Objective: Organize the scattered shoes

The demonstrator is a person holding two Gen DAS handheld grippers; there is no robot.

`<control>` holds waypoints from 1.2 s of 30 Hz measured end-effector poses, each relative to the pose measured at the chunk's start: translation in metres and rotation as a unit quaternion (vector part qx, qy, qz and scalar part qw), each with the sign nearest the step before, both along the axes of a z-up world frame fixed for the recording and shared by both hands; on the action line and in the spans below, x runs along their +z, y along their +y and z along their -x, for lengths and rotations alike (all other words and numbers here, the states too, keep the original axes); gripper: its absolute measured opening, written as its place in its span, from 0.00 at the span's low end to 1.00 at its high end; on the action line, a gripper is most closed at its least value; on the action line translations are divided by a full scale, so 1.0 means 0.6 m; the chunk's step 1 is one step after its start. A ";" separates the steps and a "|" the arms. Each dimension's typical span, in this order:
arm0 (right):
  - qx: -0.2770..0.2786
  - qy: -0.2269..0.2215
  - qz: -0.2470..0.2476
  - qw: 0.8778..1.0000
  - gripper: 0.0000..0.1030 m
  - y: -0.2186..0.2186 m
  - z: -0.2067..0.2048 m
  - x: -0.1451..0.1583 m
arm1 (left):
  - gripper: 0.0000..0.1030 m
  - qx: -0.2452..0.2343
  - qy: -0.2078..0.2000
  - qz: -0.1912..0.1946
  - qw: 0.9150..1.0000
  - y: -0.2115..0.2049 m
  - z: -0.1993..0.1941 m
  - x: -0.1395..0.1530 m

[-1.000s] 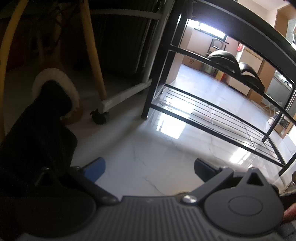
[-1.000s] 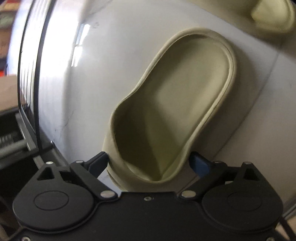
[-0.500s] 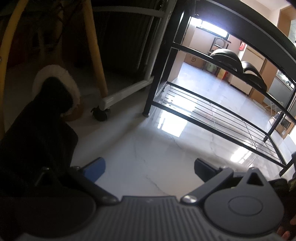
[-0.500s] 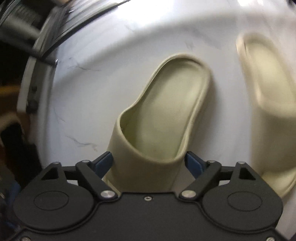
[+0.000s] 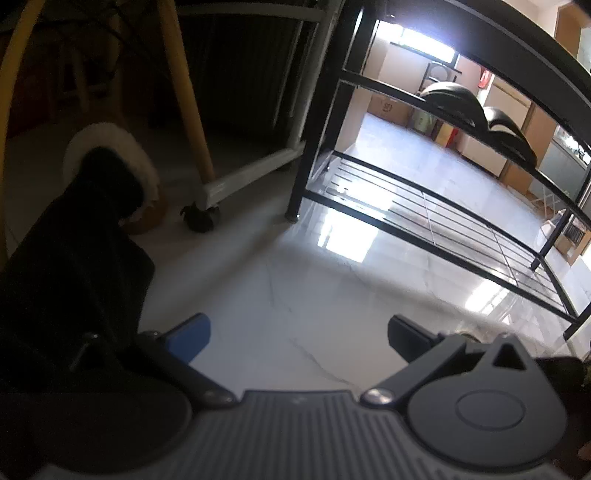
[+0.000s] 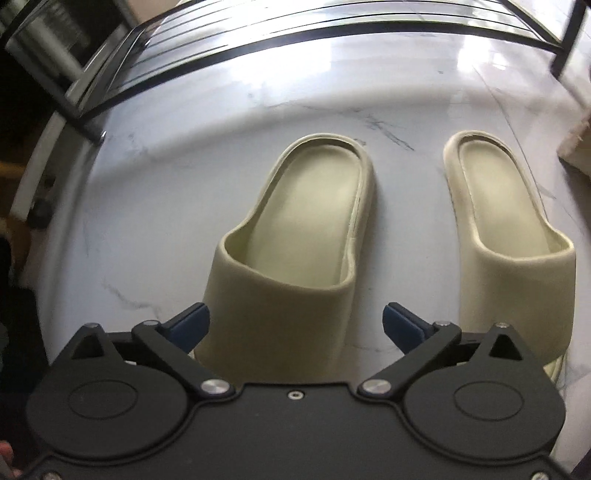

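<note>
Since a second ago the right wrist view has swung round: the near slide [image 6: 291,258], then skewed across the picture, now lies straight on the marble floor [image 6: 166,177] with its heel toward the black shoe rack [image 6: 258,29], and the second slide [image 6: 506,236] has come into view parallel beside it, apart by a strip of bare floor.

This reads as the end of the pairing step: both slides sit level, side by side in front of the rack's lower front rail. The next move likely calls for lifting the right gripper [image 6: 293,326] clear without nudging the near slide's toe band, then going for another stray shoe.

That gripper's jaws are opening, spread wide to either side of the toe band; the blue pads flank it closely without gripping.

The left gripper [image 5: 299,341] hangs idle over bare floor, fingers spread, nothing between them; a fur-trimmed slipper [image 5: 114,173] lies beyond it by a castor.
</note>
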State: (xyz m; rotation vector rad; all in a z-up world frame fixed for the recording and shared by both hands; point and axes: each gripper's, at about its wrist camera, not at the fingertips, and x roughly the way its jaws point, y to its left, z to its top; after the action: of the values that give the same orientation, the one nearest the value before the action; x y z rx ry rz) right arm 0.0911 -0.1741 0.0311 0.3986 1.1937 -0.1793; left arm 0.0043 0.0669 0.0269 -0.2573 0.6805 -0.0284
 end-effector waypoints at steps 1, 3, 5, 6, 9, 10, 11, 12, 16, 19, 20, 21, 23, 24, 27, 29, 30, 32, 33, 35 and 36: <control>-0.016 0.009 -0.006 1.000 1.00 0.007 -0.008 -0.009 | 0.99 0.000 0.001 0.000 1.000 0.000 0.000 0.000; -0.046 0.026 -0.002 0.999 1.00 0.020 -0.017 -0.025 | 0.99 0.001 0.001 -0.001 1.000 0.000 -0.001 0.000; -0.057 0.027 0.012 0.998 1.00 0.035 -0.023 -0.034 | 0.99 0.000 0.002 -0.002 1.000 -0.001 -0.002 0.000; -0.059 0.027 0.017 0.998 1.00 0.041 -0.026 -0.038 | 0.99 -0.001 0.001 -0.003 1.000 -0.002 -0.002 0.000; -0.050 0.031 0.035 0.998 1.00 0.059 -0.031 -0.049 | 0.99 -0.003 0.000 -0.005 1.000 -0.003 -0.002 0.000; -0.042 0.030 0.042 0.998 1.00 0.066 -0.035 -0.054 | 0.99 -0.003 0.000 -0.005 1.000 -0.003 -0.002 0.000; -0.039 0.026 0.046 0.998 1.00 0.066 -0.032 -0.053 | 0.99 -0.002 0.000 -0.004 1.000 -0.002 -0.003 0.000; -0.037 0.024 0.049 0.998 1.00 0.067 -0.032 -0.053 | 0.99 -0.002 0.001 -0.003 1.000 -0.002 -0.003 0.000; 0.005 0.011 0.048 0.999 1.00 0.059 -0.027 -0.056 | 0.99 0.001 0.003 -0.001 1.000 0.001 -0.005 -0.001; 0.050 0.007 0.045 0.998 0.99 0.052 -0.025 -0.056 | 0.99 0.002 0.005 -0.001 1.000 0.001 -0.005 -0.002; 0.063 0.007 0.048 0.997 0.99 0.048 -0.022 -0.055 | 0.99 0.002 0.005 -0.001 1.000 0.000 -0.005 -0.002; 0.077 0.006 0.051 0.996 0.99 0.044 -0.019 -0.054 | 0.99 0.003 0.005 -0.001 1.000 0.000 -0.005 -0.002; 0.095 0.006 0.053 0.994 0.99 0.034 -0.013 -0.053 | 0.99 0.004 0.007 -0.001 1.000 0.001 -0.006 -0.002; 0.099 0.007 0.053 0.994 0.99 0.027 -0.011 -0.052 | 0.99 0.004 0.008 0.000 1.000 0.001 -0.006 -0.003; 0.097 0.005 0.059 0.994 0.99 0.006 0.000 -0.049 | 0.99 0.004 0.010 -0.002 1.000 0.000 -0.006 -0.003; 0.100 0.004 0.061 0.993 0.99 -0.008 0.006 -0.048 | 0.99 0.003 0.010 -0.004 1.000 -0.001 -0.006 -0.004; 0.106 0.005 0.062 0.992 0.99 -0.011 0.010 -0.049 | 0.99 0.001 0.010 -0.006 1.000 -0.002 -0.006 -0.004; 0.110 0.006 0.062 0.992 0.99 -0.012 0.014 -0.049 | 0.99 0.000 0.009 -0.008 1.000 -0.003 -0.005 -0.004; 0.113 0.006 0.062 0.992 0.99 -0.013 0.016 -0.050 | 0.99 0.000 0.009 -0.010 1.000 -0.004 -0.005 -0.004; 0.105 0.012 0.056 0.993 0.99 -0.022 0.020 -0.050 | 0.99 0.000 0.010 -0.012 1.000 -0.004 -0.005 -0.005; 0.104 0.013 0.054 0.993 0.99 -0.024 0.021 -0.051 | 0.99 0.000 0.011 -0.012 1.000 -0.004 -0.006 -0.005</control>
State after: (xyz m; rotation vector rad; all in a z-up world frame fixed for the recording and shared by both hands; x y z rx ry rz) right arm 0.0785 -0.1886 0.0006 0.1763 1.2363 -0.0684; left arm 0.0077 0.0643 0.0238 -0.2339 0.7016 -0.0177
